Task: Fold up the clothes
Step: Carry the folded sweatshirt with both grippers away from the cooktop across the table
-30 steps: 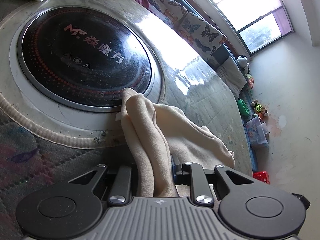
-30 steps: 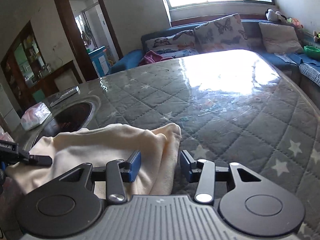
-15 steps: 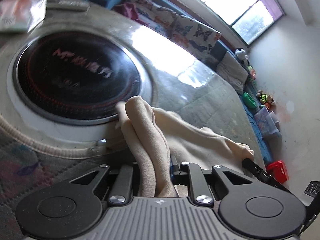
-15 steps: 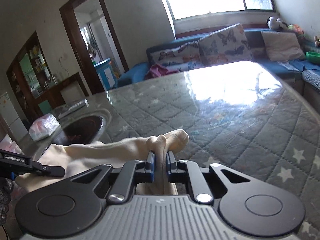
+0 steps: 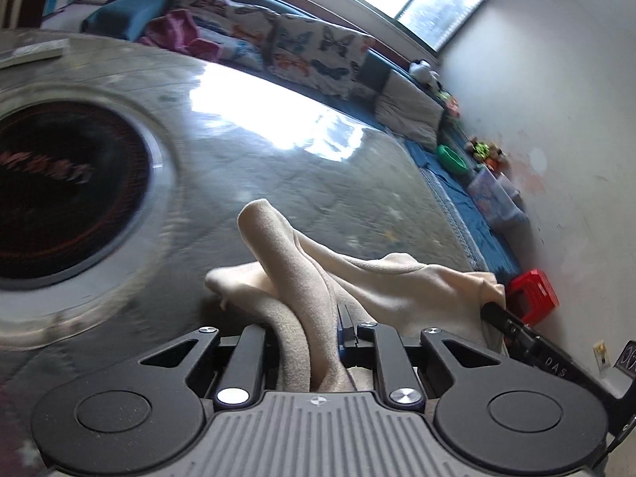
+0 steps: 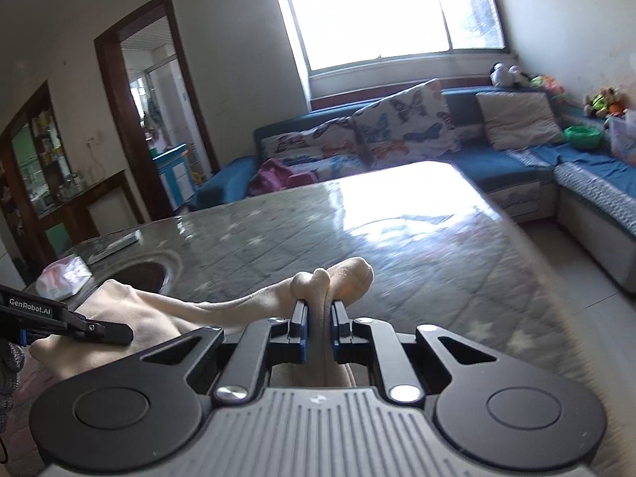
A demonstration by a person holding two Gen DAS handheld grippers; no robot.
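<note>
Nearest the left wrist camera, the left hand-held gripper [image 5: 308, 330] is pinching a thick bunched fold of the cream cloth [image 5: 302, 278]; the fabric fills the gap between its fingers and rises past them in a rounded loop. From there the cloth runs off to the right, sagging a little, to the right hand-held gripper [image 5: 491, 310], whose dark tip bites its far corner at the frame's right side. A smaller lobe of the cloth droops to the left of the loop, low over the surface [image 5: 278, 151]; whether it touches cannot be told.

In the right wrist view, the right hand-held gripper [image 6: 318, 318] has its blue-edged pads pressed together on a narrow pleat of the cloth [image 6: 330, 282], which bulges in knobs just beyond the fingertips. The rest of the cloth stretches leftward to the left hand-held gripper [image 6: 123, 332], seen side-on at the left edge with a patch of grey knitted sleeve or glove [image 6: 10, 369] behind it.

Beyond the cloth, the surface is a grey quilted, star-patterned cover under a glossy sheet that throws back window glare. A round dark cooktop [image 5: 67, 190] sits sunk into it, left of the cloth in the left view. Further along lie a tissue pack [image 6: 63, 278] and a flat remote [image 6: 119, 244]. Past the surface stands a blue sofa [image 6: 497, 159] with butterfly cushions [image 6: 401, 123], under a bright window [image 6: 397, 12].
</note>
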